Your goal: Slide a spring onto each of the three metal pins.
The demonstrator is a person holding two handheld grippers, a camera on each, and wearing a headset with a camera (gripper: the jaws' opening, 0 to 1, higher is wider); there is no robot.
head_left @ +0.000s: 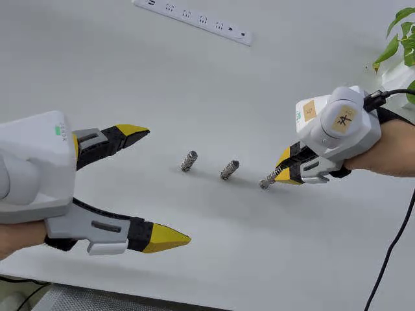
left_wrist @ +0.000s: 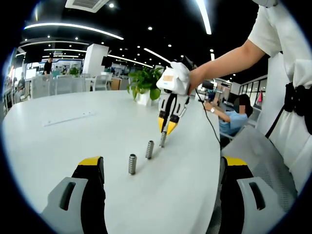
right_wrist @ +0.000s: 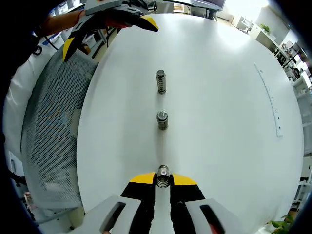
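While the right gripper (head_left: 281,171) clamps its jaws across the third spring (head_left: 267,181), which stands upright on the table (head_left: 194,78) just right of the middle spring (head_left: 229,170), the left gripper (head_left: 165,186) hangs with jaws wide apart, well off on the middle spring's other side.

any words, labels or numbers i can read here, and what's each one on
Nothing here reads clearly.
Tan sticker on the right gripper: a handwritten mark, not legible.
Green mark on the left gripper: too small to read.
Power strip markings: too small to read.
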